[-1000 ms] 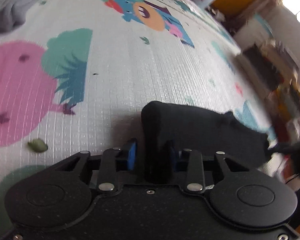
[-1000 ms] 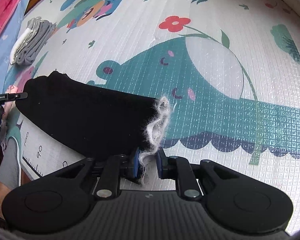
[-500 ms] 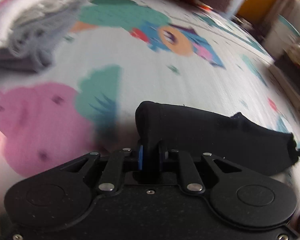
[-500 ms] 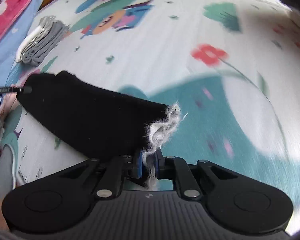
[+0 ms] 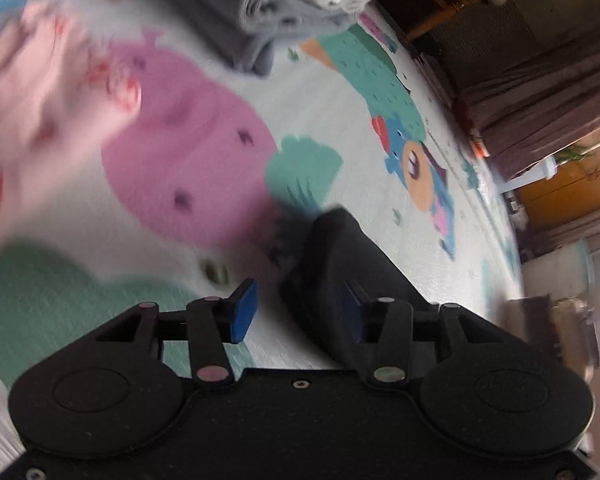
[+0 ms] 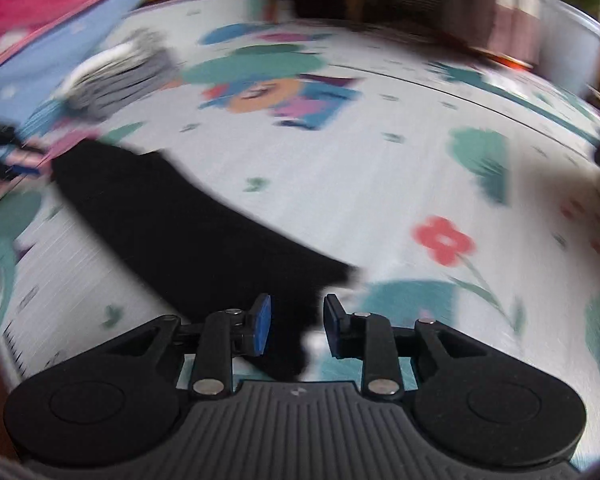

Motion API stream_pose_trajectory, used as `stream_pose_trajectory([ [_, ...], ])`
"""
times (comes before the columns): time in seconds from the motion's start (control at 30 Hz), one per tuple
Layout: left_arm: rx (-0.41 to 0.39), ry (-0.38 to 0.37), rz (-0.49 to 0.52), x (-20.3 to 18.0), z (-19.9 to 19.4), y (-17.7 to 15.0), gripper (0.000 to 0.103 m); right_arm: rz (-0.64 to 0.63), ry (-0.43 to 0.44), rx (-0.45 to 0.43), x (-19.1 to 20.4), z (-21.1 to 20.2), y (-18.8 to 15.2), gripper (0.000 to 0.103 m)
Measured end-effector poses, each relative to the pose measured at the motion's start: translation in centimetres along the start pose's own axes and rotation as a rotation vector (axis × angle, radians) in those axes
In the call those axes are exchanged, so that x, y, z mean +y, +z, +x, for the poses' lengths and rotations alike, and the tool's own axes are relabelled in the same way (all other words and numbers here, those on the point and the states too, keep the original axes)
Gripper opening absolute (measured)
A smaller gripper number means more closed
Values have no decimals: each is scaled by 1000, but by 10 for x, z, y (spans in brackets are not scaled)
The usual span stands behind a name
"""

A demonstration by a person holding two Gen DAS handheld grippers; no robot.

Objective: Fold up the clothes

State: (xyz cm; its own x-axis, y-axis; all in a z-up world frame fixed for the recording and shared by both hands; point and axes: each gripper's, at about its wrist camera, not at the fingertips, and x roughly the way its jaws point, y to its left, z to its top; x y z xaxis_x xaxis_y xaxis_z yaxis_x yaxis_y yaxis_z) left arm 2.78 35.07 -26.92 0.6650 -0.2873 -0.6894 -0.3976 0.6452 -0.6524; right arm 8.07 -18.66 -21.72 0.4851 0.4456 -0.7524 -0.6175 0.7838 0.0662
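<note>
A black garment lies stretched across the cartoon play mat, folded into a long strip. In the left wrist view one end of the garment lies between the blue-padded fingers of my left gripper, which stands open. In the right wrist view the other end runs down between the fingers of my right gripper, which is also open. Both views are blurred by motion.
A stack of folded grey and white clothes sits on the mat ahead of the left gripper; it also shows in the right wrist view. A pink patterned cloth lies at left. Furniture and curtains line the mat's far edge.
Both grippers were shut on the ends of the black garment and have now opened. The garment has come down onto the mat. Both cameras have swung toward the folded stack.
</note>
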Motion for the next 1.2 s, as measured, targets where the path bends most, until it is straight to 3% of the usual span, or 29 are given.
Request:
stream_pose_trajectory([
  [0.17, -37, 10, 94, -18, 30, 2, 45, -16, 126, 122, 4, 34, -1, 31],
  [0.23, -54, 72, 169, -22, 40, -7, 31, 24, 156, 118, -4, 36, -1, 31],
  [0.4, -76, 95, 93, -20, 41, -14, 25, 84, 178, 118, -9, 35, 0, 31],
  [0.47, -43, 74, 94, -23, 43, -11, 17, 81, 177, 115, -8, 35, -1, 33],
  [0.67, -71, -33, 135, -59, 22, -6, 14, 167, 215, 127, -17, 36, -1, 35],
  [0.8, -66, -126, 320, -115, 15, -8, 14, 295, 266, 119, -33, 38, -4, 35],
  [0.93, -27, -184, 601, -178, 24, -29, 14, 460, 320, 106, -53, 37, -10, 35],
  [1.03, 12, -175, 924, -220, 40, -68, 14, 540, 345, 89, -63, 34, -16, 36],
  [1.13, 15, -151, 1182, -241, 55, -107, 14, 590, 356, 85, -68, 32, -22, 37],
  [1.2, 18, -135, 1274, -246, 63, -125, 14, 631, 378, 80, -71, 31, -26, 37],
])
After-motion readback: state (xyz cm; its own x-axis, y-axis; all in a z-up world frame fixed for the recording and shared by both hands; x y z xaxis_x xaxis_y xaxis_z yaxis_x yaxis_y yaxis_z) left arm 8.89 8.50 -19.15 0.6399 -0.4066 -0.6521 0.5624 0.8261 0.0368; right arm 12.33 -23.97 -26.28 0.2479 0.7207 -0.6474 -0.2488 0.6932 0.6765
